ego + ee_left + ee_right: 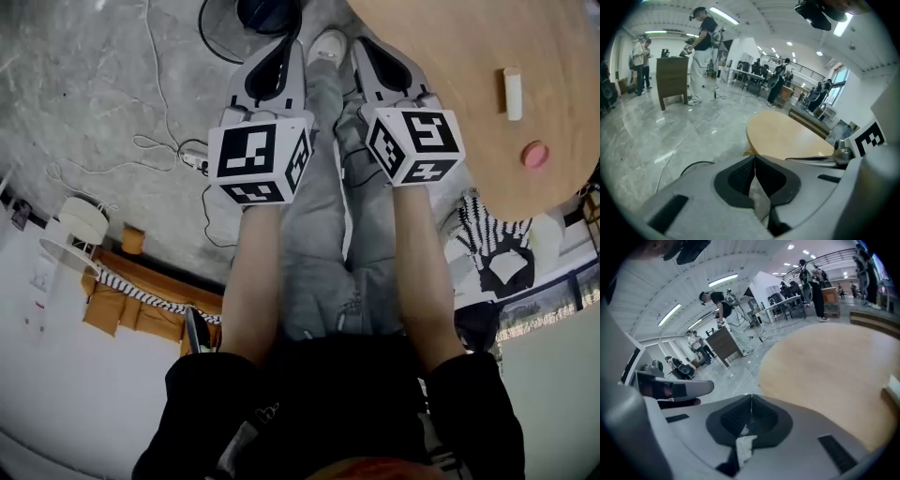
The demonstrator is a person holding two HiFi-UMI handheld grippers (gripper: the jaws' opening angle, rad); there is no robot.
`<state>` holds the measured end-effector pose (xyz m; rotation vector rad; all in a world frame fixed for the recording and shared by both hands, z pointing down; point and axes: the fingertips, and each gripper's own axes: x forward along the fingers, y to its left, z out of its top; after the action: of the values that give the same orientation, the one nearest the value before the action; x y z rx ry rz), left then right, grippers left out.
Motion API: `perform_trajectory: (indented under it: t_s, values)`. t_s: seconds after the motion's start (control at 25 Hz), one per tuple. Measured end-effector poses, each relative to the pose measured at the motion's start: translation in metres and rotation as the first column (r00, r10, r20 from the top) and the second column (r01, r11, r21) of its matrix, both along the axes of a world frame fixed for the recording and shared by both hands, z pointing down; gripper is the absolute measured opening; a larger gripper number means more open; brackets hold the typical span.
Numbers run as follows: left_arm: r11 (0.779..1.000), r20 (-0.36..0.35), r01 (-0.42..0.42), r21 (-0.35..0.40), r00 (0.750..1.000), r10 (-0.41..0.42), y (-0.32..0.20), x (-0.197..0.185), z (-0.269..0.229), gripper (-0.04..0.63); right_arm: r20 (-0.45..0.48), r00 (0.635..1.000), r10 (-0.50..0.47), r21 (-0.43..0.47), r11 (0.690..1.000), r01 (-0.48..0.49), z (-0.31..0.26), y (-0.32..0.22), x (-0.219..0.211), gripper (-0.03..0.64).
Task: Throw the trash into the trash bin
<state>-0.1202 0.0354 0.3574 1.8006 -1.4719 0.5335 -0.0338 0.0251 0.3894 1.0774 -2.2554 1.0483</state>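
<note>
Grey stone floor [84, 75] is showing beneath the left gripper [289, 49] and right gripper [366, 49], both pressing their jaws together on nothing, while a white stick [513, 93], pointing away, and a pink disc [534, 155], likely the trash, are sitting on the table [441, 37], rightward of the nearer right gripper.

The right gripper's [751, 398] jaws meet tip to tip above a pale scrap [744, 445], perhaps paper; a table [834, 366] lies beyond.

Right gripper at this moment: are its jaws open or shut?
Shut. In the right gripper view the right gripper has its jaws closed together at the tips, pinching a white scrap between them.
</note>
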Motion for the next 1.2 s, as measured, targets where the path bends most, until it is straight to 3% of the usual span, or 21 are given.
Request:
perform_trajectory:
  t_s: [0.28,0.64,0.76,1.0,1.08,1.2]
  values:
    - [0.975,-0.023,-0.222,0.022,0.975,0.222,-0.028,0.103,-0.018,0.011,-0.043,0.961,0.274,0.031,0.962,-0.273,-0.021,-0.016,0.12,0.011]
    - [0.887,-0.04,-0.461,0.011,0.887,0.461,-0.02,0.234,-0.019,0.011,-0.039,0.833,0.552,0.038,0.834,-0.551,-0.027,0.011,0.258,0.011]
    - [0.86,-0.039,-0.51,0.005,0.859,0.51,-0.015,0.265,-0.018,0.011,-0.039,0.8,0.598,0.028,0.801,-0.598,-0.023,0.023,0.29,0.012]
    - [0.815,-0.039,-0.58,-0.007,0.814,0.579,-0.009,0.308,-0.012,0.011,-0.026,0.767,0.641,-0.022,0.767,-0.641,-0.003,0.035,0.328,0.043]
    - [0.804,-0.037,-0.595,-0.015,0.803,0.594,-0.006,0.315,-0.008,0.011,-0.01,0.769,0.639,-0.045,0.768,-0.639,0.005,0.035,0.332,0.133]
    - [0.796,-0.036,-0.604,-0.026,0.797,0.603,-0.004,0.323,-0.003,0.011,-0.01,0.782,0.623,-0.057,0.781,-0.622,0.015,0.03,0.335,0.137]
